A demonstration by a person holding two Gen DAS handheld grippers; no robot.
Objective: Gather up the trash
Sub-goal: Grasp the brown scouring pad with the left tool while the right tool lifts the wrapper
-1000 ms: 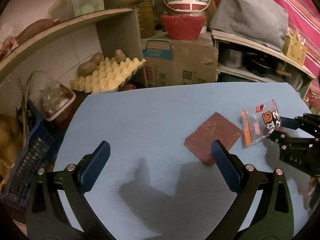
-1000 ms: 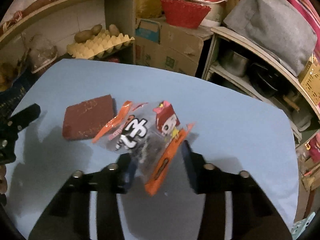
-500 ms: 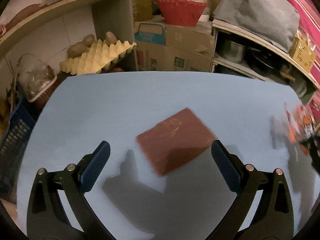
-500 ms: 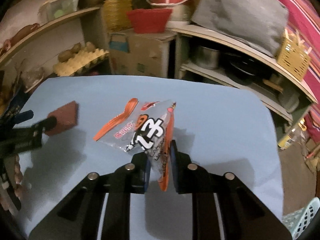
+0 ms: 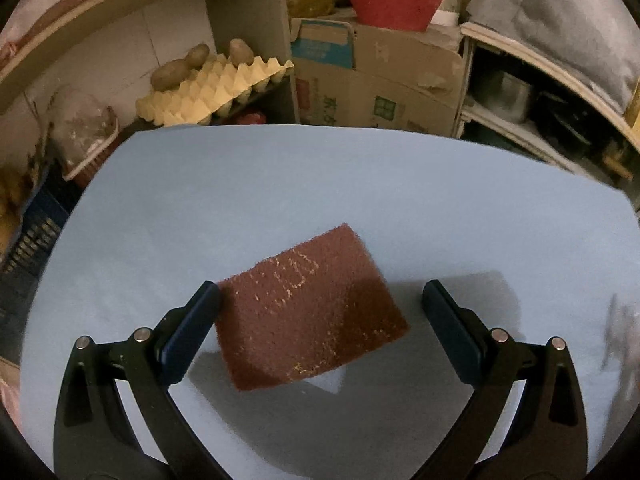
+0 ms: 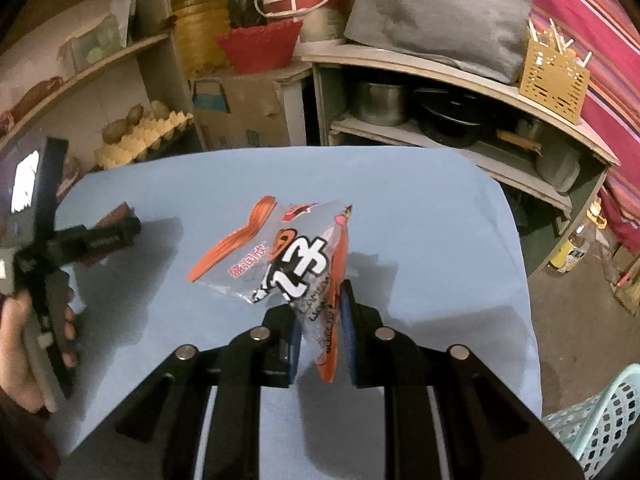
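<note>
In the left wrist view, the left tool (image 5: 320, 308) hangs over the blue table (image 5: 360, 184) with its jaws spread wide and nothing pinched. The brown scouring pad (image 5: 308, 316) lies flat on the table right between them: its near-left corner sits just beside the left finger, while a clear strip of table separates its right edge from the right finger. Its long axis runs slantwise, from near left to far right, so the jaws would likely meet it across a diagonal unless the wrist rolls. Beyond the table's far edge stands a red basket (image 5: 394, 0); its contents are hidden. In the right wrist view, the right tool (image 6: 320, 320) is pressed together on the snack wrapper (image 6: 292, 256), pinching its near orange edge while the rest sticks out toward the far left, above the table. A pale green mesh basket (image 6: 600, 424) shows at the near right, off the table edge; only its rim and wall show, so what it holds cannot be told. It lies nearer the right hand.
</note>
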